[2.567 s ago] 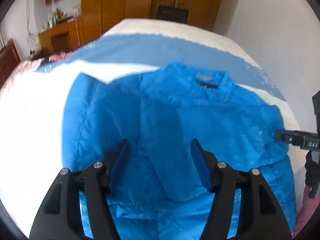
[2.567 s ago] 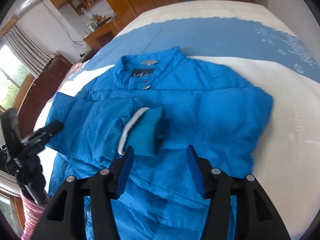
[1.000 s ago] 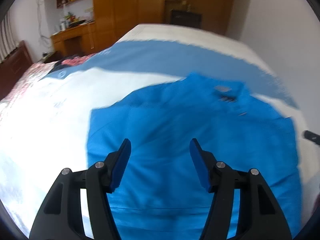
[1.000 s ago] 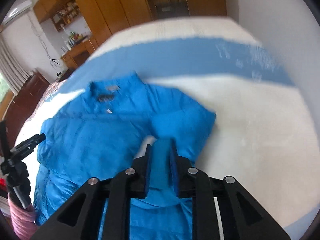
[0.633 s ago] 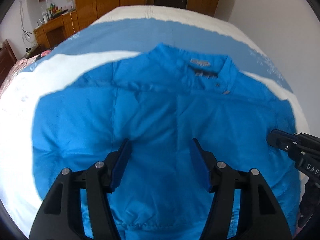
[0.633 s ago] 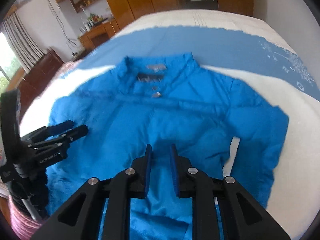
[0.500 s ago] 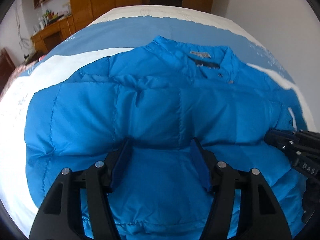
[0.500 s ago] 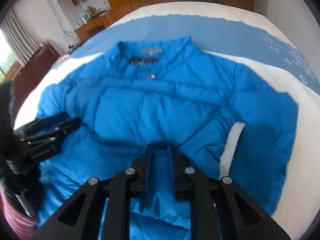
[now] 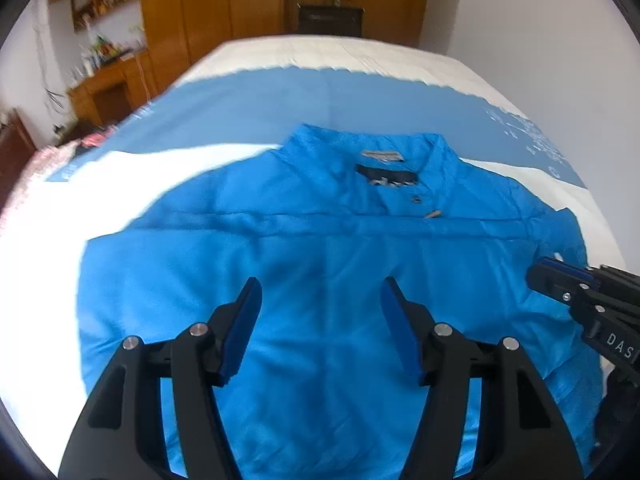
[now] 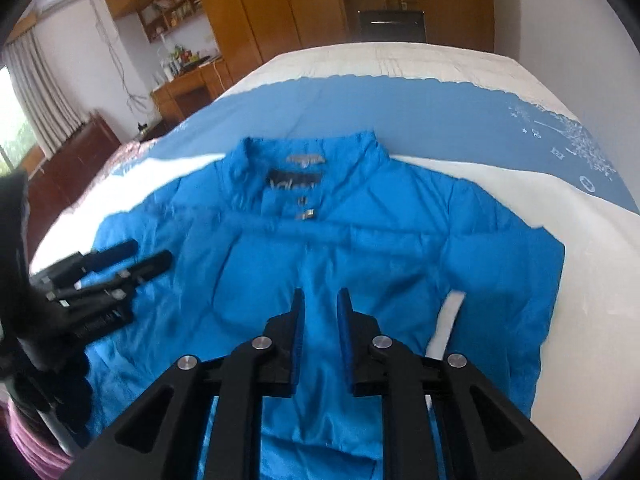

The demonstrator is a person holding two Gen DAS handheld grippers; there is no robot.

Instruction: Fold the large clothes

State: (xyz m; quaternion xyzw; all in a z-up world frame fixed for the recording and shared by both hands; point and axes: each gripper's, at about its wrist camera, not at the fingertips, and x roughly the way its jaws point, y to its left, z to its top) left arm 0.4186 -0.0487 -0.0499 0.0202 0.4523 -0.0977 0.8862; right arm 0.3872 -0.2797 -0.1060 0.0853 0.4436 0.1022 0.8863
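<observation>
A bright blue padded jacket (image 9: 328, 264) lies flat on the bed, collar at the far end, both sleeves folded across its front. It also shows in the right wrist view (image 10: 360, 264). My left gripper (image 9: 320, 320) is open and empty, held above the jacket's lower middle. My right gripper (image 10: 320, 320) hovers over the jacket's lower front; its jaws stand a narrow gap apart with blue cloth showing between them, and whether they pinch it is unclear. The white sleeve cuff (image 10: 450, 320) lies just right of it. Each gripper shows in the other's view, the right (image 9: 580, 292) and the left (image 10: 108, 268).
The bed has a white and blue cover (image 9: 320, 92), also in the right wrist view (image 10: 440, 112). Wooden wardrobes (image 9: 224, 4) and a desk (image 10: 188, 84) stand beyond the bed. A white wall (image 9: 540, 32) runs along the right side.
The right gripper carried the right sleeve across the jacket's front and its jaws have parted slightly. Both grippers have drawn back and up from the jacket. The left stayed open.
</observation>
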